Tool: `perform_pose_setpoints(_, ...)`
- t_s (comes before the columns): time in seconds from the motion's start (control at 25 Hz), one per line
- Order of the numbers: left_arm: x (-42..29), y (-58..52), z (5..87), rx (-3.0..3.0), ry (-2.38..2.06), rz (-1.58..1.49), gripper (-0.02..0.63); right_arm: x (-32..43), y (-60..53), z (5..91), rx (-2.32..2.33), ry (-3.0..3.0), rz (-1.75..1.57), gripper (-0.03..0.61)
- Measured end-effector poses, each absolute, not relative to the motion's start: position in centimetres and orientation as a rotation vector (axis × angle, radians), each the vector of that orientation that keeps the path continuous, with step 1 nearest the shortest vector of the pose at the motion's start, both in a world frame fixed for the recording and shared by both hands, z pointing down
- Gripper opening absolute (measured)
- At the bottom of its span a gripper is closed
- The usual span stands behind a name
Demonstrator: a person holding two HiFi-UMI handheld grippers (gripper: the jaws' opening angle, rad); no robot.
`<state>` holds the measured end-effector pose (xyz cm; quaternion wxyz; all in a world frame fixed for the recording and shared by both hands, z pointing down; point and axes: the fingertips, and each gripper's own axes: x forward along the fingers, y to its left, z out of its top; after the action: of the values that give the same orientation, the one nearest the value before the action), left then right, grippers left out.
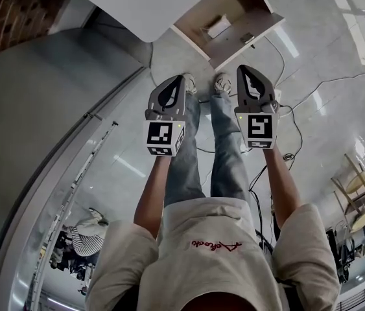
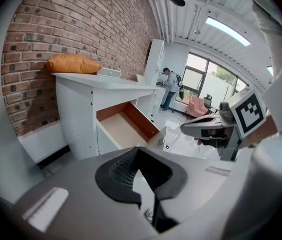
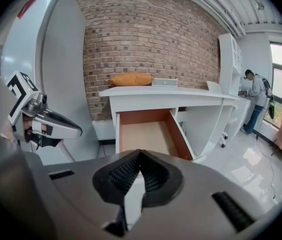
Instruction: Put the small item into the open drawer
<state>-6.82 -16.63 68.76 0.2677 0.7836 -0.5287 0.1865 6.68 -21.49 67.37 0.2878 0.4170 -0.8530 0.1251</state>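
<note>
Two claws hang side by side over the floor [image 1: 312,109], our left claw [image 1: 182,80] and right claw [image 1: 246,70], each with jaws together on nothing. At twelve o'clock we see the open drawer [image 1: 259,28] below the white worktop [image 1: 143,5], a small pale item [image 1: 218,26] lying inside.

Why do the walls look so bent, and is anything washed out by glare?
Head view: wide-angle lens bows the floor, whose gloss shows glare streaks. Left gripper view: the window is overexposed. Right gripper view: the brick wall curves, dark corners ring the image.
</note>
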Motion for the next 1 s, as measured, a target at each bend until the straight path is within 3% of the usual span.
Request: perform_pose_setpoints(1.0, -8.1, -21.2, 51.8, 2.233, -1.616, 0.42, 0.006, 11.4, -24.4, 50.3, 1.378, -2.305, 0.283, 0.012)
